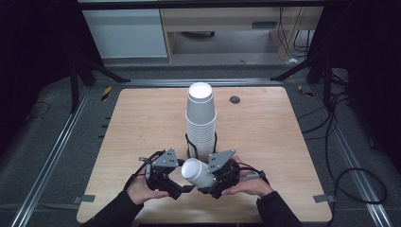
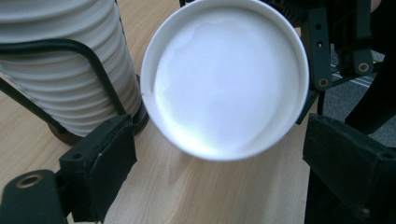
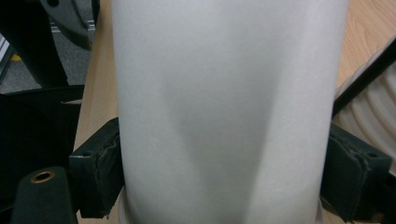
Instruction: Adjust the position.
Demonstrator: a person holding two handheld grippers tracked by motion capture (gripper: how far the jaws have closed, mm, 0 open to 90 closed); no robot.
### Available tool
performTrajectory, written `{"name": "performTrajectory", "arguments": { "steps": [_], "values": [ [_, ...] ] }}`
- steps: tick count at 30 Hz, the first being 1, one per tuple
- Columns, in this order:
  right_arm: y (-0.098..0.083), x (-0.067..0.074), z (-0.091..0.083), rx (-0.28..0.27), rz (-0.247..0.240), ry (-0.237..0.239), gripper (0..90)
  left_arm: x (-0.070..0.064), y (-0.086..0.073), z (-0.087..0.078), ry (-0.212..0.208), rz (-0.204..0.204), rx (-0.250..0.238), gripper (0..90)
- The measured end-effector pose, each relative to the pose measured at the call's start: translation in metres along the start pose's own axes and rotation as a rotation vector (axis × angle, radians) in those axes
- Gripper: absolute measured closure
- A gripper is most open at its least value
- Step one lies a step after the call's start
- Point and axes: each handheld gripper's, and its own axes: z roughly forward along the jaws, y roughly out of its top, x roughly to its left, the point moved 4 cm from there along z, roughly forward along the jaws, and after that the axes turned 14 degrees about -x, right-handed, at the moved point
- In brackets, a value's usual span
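The paper cup (image 3: pixel 224 112) runs past the top edge and hides the claw pads' (image 3: pixel 100 172) inner faces.

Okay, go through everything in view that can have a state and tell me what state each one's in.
Single paper cup: tipped on its side, clamped.
Right hand-held gripper: shut on the cup's wall.
Left hand-held gripper: open, facing the cup's base.
Cup stack: upright, nested in wire holder.

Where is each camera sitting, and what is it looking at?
High view: above the person's side, looking forward and down at the table; forearms, hands and both hand-held grippers show.
Left gripper view: rides the left hand-held gripper, facing the paper cup's open mouth between its black jaws.
Right gripper view: rides the right hand-held gripper, facing the cup's side, clamped between its jaws.
All views share this cup and the cup stack.
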Motion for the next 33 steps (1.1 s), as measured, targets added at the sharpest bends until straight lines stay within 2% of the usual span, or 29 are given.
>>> {"name": "performTrajectory", "arguments": {
  "steps": [20, 26, 33],
  "values": [
    [0.005, 0.006, 0.016, 0.013, -0.023, 0.036, 14.3, -0.002, 0.0, 0.01, -0.02, -0.016, 0.038, 11.8],
    [0.006, 0.008, 0.018, 0.014, -0.023, 0.04, 14.3, -0.002, -0.001, 0.011, -0.013, -0.013, 0.037, 16.9],
    [0.006, 0.007, 0.018, 0.017, -0.023, 0.038, 14.4, -0.003, 0.0, 0.011, -0.007, -0.01, 0.041, 17.9]
  ]
}}
